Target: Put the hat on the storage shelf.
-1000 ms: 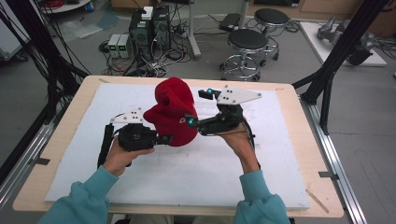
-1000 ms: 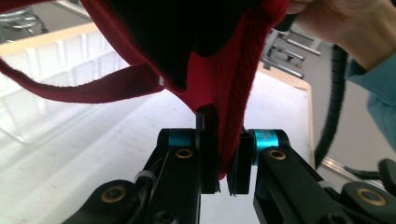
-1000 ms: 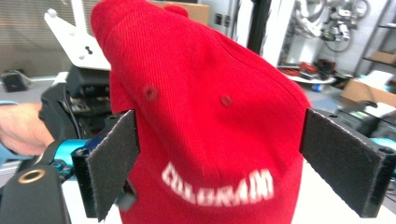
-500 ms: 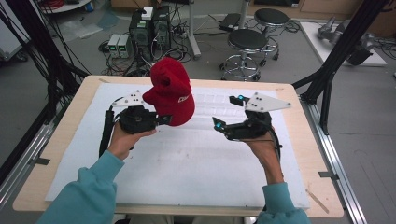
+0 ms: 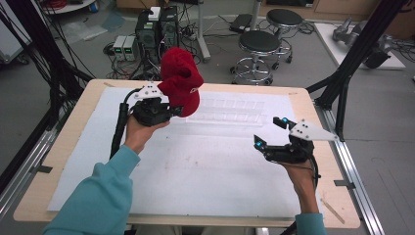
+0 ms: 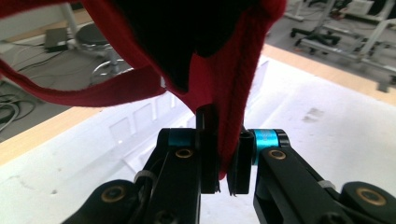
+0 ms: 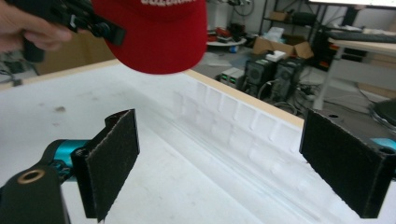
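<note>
So the red cap [image 5: 180, 81] is up in the air over the far left part of the table [image 5: 68, 122], pinched by its fabric edge in the left gripper [image 5: 172, 111], which is clamped tight on it. In the left gripper view you can see a fold of the red cloth squeezed between the two black pads [image 6: 210, 158], with the rest of the cap ballooning above and running off the top of the frame, so its dark inside is mostly a shadowy blob and I can't make out any detail in there. There's white lettering on the front, but it's tiny in the high view and sliced off by the top edge in the right gripper view, so it's unreadable. The person's left hand [image 5: 142, 132] holds that gripper from below, teal sleeve [image 5: 98, 200] coming in from the near left corner and cut off by the bottom edge. The right gripper [image 5: 269, 133] is well apart from the cap, over near the right edge of the table, jaws spread wide with nothing between them; the right gripper view shows both fuzzy pads [image 7: 114, 161] standing far apart over the white sheet [image 5: 205, 176]. Toward the far edge there's a clear plastic tray [image 5: 230, 110] with a row of compartments lying on the sheet, hard to see since it's see-through, and its left end is hidden behind the cap. Stools [image 5: 259, 46] and computer boxes [image 5: 156, 29] sit on the floor beyond.
</note>
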